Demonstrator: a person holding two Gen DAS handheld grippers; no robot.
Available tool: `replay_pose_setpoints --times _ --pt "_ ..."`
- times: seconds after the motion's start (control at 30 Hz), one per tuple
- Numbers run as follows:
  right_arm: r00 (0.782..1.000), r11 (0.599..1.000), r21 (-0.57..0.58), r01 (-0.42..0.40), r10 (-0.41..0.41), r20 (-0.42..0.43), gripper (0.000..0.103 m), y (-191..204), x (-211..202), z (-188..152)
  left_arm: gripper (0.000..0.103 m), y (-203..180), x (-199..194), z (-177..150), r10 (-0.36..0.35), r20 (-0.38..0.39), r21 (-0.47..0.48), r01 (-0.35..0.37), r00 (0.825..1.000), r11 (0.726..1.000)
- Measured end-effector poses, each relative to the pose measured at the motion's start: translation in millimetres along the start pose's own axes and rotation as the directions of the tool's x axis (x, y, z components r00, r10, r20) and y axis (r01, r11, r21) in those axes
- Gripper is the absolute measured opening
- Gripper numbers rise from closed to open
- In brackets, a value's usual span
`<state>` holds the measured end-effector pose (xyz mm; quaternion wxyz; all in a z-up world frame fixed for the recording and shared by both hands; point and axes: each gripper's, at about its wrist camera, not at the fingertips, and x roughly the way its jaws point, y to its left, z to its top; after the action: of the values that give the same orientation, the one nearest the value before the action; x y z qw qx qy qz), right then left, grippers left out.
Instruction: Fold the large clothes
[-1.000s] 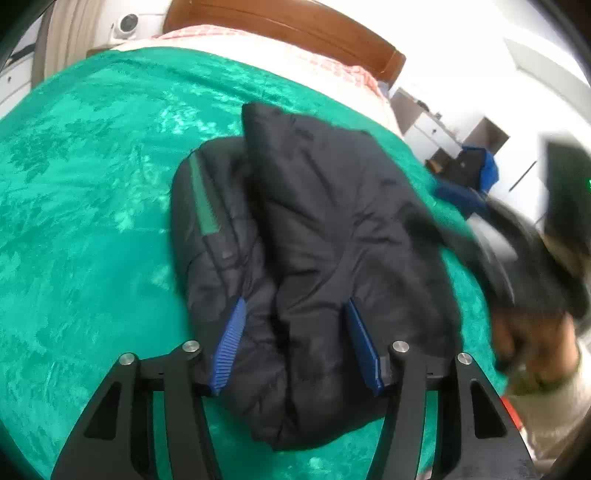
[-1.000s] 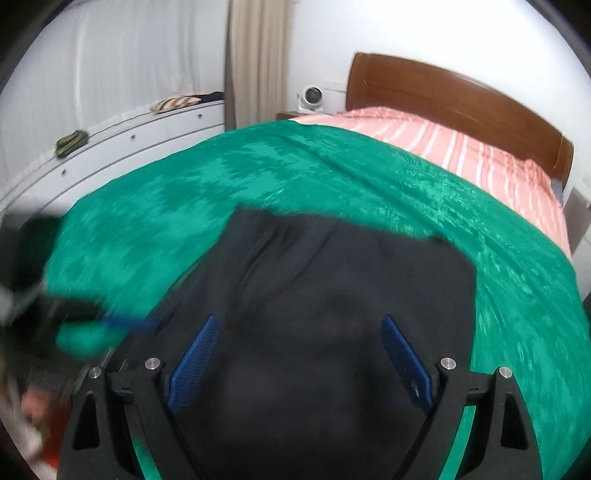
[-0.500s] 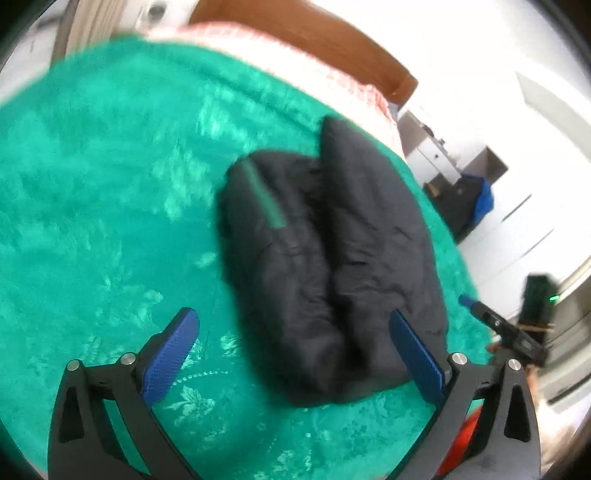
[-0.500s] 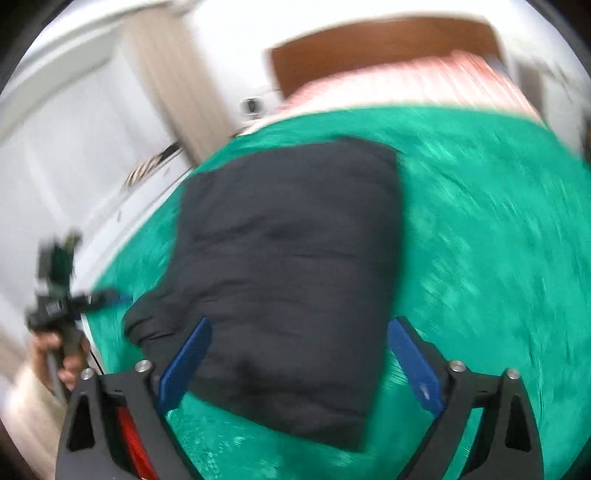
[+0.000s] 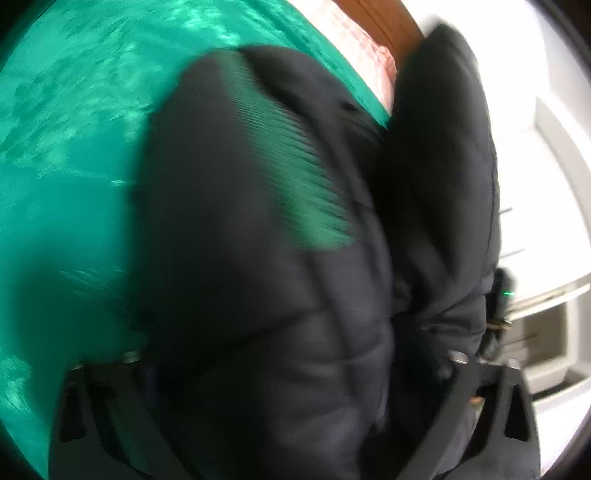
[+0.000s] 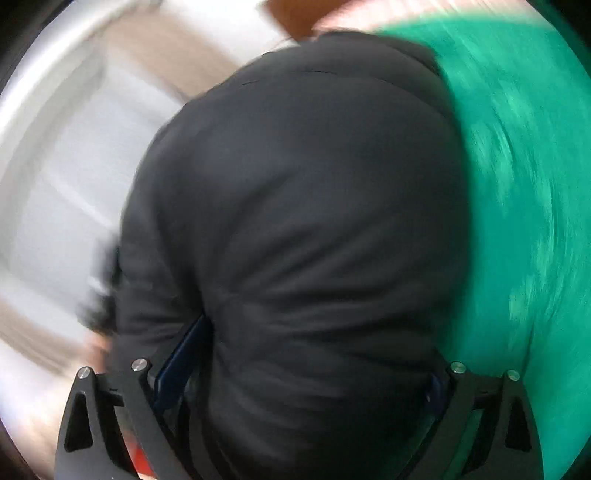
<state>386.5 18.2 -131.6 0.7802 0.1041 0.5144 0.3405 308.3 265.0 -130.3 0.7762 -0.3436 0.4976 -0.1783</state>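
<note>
Black jacket with seemingly green stripe; mottled green bedspread

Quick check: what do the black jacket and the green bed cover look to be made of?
Black jacket: looks like padded synthetic shell, matte with a faint sheen; puffy stitched channels suggest filling. Green bed cover: probably a glossy satin or velvet-like fabric, with pale patterned highlights. Blur leaves both uncertain.

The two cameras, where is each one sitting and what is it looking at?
Left wrist: sits on the left gripper, looking down along its fingers at the black puffy jacket on the green bedspread; both black finger frames show, jaws closing around the jacket.
Right wrist: sits on the right gripper, looking down at the jacket; both finger frames and one blue pad show, jaws closing.
Shared: the jacket, bedspread and wooden headboard.
</note>
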Motion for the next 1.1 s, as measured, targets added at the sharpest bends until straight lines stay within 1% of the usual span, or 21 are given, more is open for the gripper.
replay_pose_setpoints --times 0.03,0.07,0.1,0.17,0.23,0.3,0.37,0.47,0.53,0.57,0.6,0.63,0.67,0.7,0.77,0.87,0.93,0.97,1.0,1.07,1.1 --pt "0.998 0.994 -0.089 0.059 -0.058 0.016 0.088 19 -3 0 0.078 -11 -4 -5 0.027 0.020 0.036 -0.028 0.999 0.999" --pt "0.993 0.975 -0.187 0.116 -0.108 0.053 0.083 41 -10 -5 0.072 -21 -10 -11 0.053 0.045 0.072 -0.056 0.998 0.996" --pt "0.984 0.948 -0.272 0.165 -0.140 0.109 0.081 62 -19 -13 0.066 -34 -19 -20 0.061 0.081 0.111 -0.070 0.995 0.991" --pt "0.972 0.920 -0.335 0.202 -0.146 0.186 0.079 85 -33 -26 0.063 -50 -33 -30 0.048 0.121 0.140 -0.065 0.991 0.988" --pt "0.959 0.906 -0.362 0.218 -0.130 0.253 0.079 101 -48 -31 0.063 -72 -50 -35 0.039 0.169 0.189 -0.071 0.985 0.979" --pt "0.943 0.908 -0.352 0.228 -0.116 0.311 0.079 106 -63 -20 0.063 -93 -61 -29 0.035 0.206 0.226 -0.082 0.978 0.971" --pt "0.935 0.918 -0.332 0.219 -0.099 0.341 0.079 102 -74 -3 0.063 -114 -70 -11 0.023 0.237 0.264 -0.087 0.971 0.960" --pt "0.923 0.936 -0.286 0.204 -0.087 0.376 0.079 79 -87 38 0.065 -146 -66 30 0.046 0.290 0.310 -0.139 0.956 0.940" --pt "0.931 0.961 -0.219 0.171 -0.086 0.354 0.082 52 -85 66 0.082 -154 -50 53 0.119 0.303 0.316 -0.218 0.946 0.923" --pt "0.940 0.974 -0.163 0.154 -0.093 0.329 0.091 34 -80 79 0.096 -151 -36 64 0.198 0.306 0.309 -0.294 0.931 0.905" --pt "0.946 0.983 -0.084 0.164 -0.133 0.295 0.095 12 -73 90 0.099 -145 -29 66 0.259 0.317 0.290 -0.353 0.912 0.889" --pt "0.941 0.978 -0.011 0.209 -0.198 0.274 0.099 -7 -69 92 0.098 -133 -21 66 0.320 0.322 0.263 -0.409 0.891 0.874" --pt "0.936 0.972 0.018 0.235 -0.232 0.264 0.099 -16 -68 88 0.095 -119 -16 60 0.363 0.311 0.241 -0.442 0.879 0.864" --pt "0.932 0.968 0.027 0.250 -0.248 0.263 0.099 -23 -72 80 0.091 -113 -16 53 0.374 0.308 0.234 -0.451 0.875 0.861" --pt "0.925 0.966 0.005 0.258 -0.249 0.286 0.099 -26 -85 56 0.091 -102 -28 17 0.339 0.349 0.249 -0.436 0.874 0.865" --pt "0.905 0.937 -0.075 0.340 -0.304 0.298 0.099 -14 -101 3 0.097 -105 -53 -28 0.337 0.422 0.254 -0.466 0.842 0.847" --pt "0.890 0.914 -0.109 0.390 -0.344 0.300 0.100 -5 -107 -24 0.100 -119 -68 -46 0.367 0.473 0.251 -0.521 0.801 0.815" --pt "0.879 0.897 -0.129 0.422 -0.370 0.301 0.100 3 -111 -42 0.102 -125 -72 -55 0.384 0.499 0.251 -0.554 0.777 0.793" --pt "0.872 0.888 -0.140 0.439 -0.383 0.304 0.100 4 -118 -57 0.102 -133 -79 -66 0.408 0.531 0.250 -0.598 0.742 0.762" --pt "0.847 0.862 -0.147 0.486 -0.423 0.322 0.100 14 -133 -78 0.102 -154 -78 -68 0.473 0.586 0.230 -0.696 0.657 0.680" --pt "0.837 0.853 -0.143 0.501 -0.437 0.330 0.100 23 -142 -87 0.102 -166 -76 -72 0.497 0.598 0.220 -0.725 0.629 0.653"
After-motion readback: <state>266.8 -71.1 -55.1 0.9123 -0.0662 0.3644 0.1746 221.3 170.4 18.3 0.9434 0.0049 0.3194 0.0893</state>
